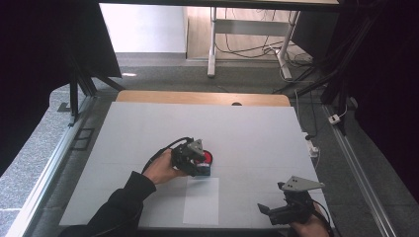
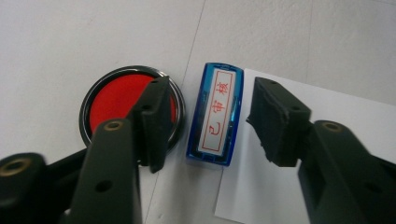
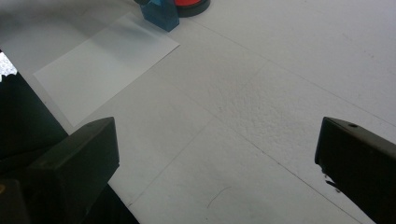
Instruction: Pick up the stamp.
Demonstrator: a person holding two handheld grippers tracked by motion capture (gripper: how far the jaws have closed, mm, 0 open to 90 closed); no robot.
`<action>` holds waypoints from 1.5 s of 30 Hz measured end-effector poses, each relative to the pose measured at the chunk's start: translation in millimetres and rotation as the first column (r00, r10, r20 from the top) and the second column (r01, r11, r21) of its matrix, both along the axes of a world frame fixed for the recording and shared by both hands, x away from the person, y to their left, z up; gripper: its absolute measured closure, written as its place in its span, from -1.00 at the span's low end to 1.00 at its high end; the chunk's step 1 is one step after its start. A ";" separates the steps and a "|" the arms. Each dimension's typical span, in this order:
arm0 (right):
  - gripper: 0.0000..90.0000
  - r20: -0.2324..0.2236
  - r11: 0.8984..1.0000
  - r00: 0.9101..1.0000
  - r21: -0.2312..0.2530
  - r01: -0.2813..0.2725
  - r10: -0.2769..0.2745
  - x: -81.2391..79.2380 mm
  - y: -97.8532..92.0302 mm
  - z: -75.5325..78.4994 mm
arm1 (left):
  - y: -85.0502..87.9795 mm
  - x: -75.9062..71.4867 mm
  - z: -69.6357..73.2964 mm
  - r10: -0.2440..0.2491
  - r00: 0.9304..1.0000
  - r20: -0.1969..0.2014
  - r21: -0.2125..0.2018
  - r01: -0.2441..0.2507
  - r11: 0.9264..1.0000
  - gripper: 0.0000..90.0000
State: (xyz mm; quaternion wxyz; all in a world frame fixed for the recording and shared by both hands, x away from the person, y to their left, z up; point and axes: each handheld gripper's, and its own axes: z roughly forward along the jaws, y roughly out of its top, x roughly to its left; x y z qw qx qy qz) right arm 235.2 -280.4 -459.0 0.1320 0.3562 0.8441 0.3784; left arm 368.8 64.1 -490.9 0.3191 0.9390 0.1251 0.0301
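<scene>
A blue stamp with red characters on its white label stands at the corner of a white paper sheet. A round red ink pad in a dark rim sits right beside it. My left gripper straddles the stamp with a gap on each side, narrower at the right jaw, so it is open. In the high view, that gripper is at the table's middle, over the stamp and ink pad. My right gripper rests near the front right edge, open and empty.
A white mat covers the table, with a wooden edge at the far side. The paper sheet lies toward the front. Beyond the table are desk legs and floor cables; a metal rail runs along the right.
</scene>
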 end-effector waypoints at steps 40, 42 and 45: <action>-1.00 0.002 1.000 1.000 0.000 -0.005 0.005 -0.2 -0.2 0.1 | 11.9 -20.9 37.1 0.036 0.998 0.055 -0.065 -0.033 0.997 0.56; -1.00 0.001 1.000 1.000 -0.001 -0.005 0.005 -0.3 -0.3 0.3 | 13.6 -24.5 40.5 0.045 0.996 0.081 -0.058 -0.040 0.997 0.56; -1.00 0.002 1.000 1.000 0.001 -0.004 0.004 -0.3 -0.2 0.2 | 16.5 -27.3 43.2 0.051 0.996 0.079 -0.068 -0.046 0.997 0.56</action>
